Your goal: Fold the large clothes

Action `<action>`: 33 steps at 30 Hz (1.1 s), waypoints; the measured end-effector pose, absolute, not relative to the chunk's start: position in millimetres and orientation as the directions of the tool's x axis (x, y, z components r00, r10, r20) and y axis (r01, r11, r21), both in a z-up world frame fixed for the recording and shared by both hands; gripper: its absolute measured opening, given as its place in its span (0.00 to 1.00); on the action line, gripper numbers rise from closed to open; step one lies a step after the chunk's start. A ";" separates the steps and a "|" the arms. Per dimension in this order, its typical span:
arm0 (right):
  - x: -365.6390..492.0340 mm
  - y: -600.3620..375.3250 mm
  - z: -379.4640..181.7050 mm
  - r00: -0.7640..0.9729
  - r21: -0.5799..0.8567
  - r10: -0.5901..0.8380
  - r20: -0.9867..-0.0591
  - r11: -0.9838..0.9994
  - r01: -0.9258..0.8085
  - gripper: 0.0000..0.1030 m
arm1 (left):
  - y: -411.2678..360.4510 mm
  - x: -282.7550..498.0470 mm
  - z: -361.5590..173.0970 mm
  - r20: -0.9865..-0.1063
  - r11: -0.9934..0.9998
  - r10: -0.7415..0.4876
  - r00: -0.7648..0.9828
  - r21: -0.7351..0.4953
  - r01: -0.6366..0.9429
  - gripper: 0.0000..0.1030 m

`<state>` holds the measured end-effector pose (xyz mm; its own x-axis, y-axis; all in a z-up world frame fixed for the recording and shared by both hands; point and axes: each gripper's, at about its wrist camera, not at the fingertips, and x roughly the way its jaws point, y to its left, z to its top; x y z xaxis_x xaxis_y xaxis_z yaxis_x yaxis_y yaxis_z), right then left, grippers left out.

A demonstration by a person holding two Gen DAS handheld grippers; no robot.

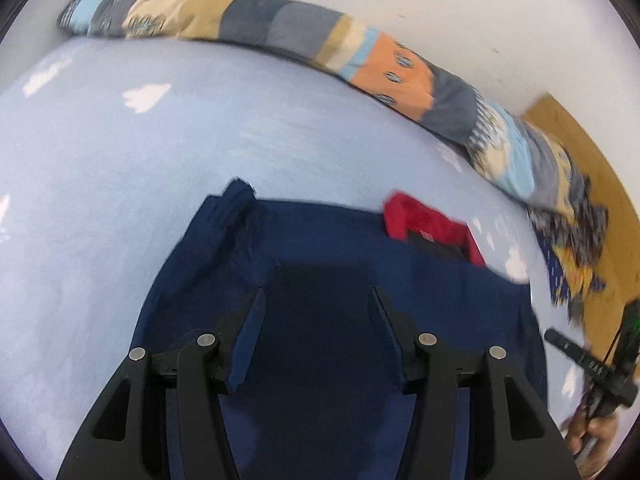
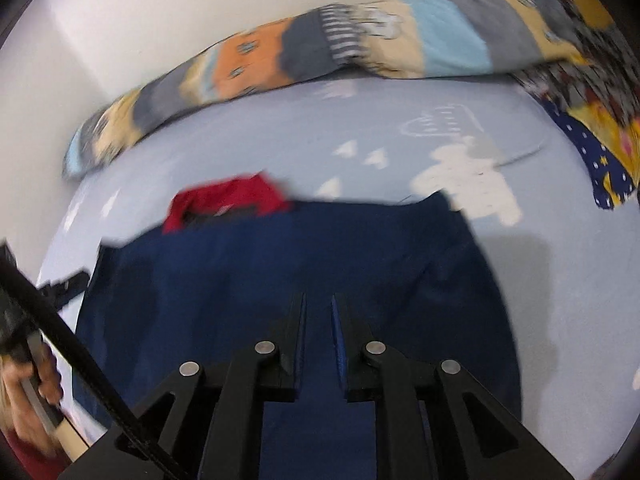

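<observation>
Navy garment [image 1: 328, 240] with red collar [image 1: 430, 220] lies spread on the bed [image 1: 100, 160]. Left tool [image 1: 318, 300] stands apart, empty. Right tool [image 2: 319, 304] nearly together, nothing visibly clamped. Recommend seizing the near hem squarely, both corners level, before folding toward the collar.

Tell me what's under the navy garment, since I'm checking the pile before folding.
A red garment sticks out from beneath the navy garment at its far edge; the blue bedsheet lies around them. Anything else underneath is covered.
</observation>
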<state>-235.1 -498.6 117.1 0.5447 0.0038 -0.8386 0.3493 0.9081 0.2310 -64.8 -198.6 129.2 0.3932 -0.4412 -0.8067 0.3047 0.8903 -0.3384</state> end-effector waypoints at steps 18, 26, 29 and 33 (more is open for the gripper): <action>-321.6 -379.3 51.2 0.404 0.215 0.104 -0.909 0.946 0.242 0.21 | -164.9 -177.2 73.8 -0.916 0.923 -0.267 0.300 -0.154 0.352 0.52; -328.1 -355.7 74.3 0.510 0.203 0.111 -0.853 0.971 0.128 0.23 | -169.2 -199.8 93.0 -0.862 0.863 -0.412 0.295 -0.265 0.430 0.53; -324.5 -339.4 69.8 0.504 0.231 0.165 -0.847 0.971 0.069 0.25 | -186.5 -212.8 85.9 -0.883 0.847 -0.376 0.280 -0.206 0.489 0.57; -311.9 -332.5 44.4 0.424 0.193 0.139 -0.895 0.977 0.087 0.33 | -200.3 -216.0 73.5 -0.914 0.846 -0.296 0.277 -0.117 0.520 0.63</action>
<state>-311.9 -332.5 44.4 0.4243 0.1390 -0.8948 0.0871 0.9773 0.1931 -216.0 -200.3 73.5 0.2771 -0.2961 -0.9141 0.5195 0.8464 -0.1167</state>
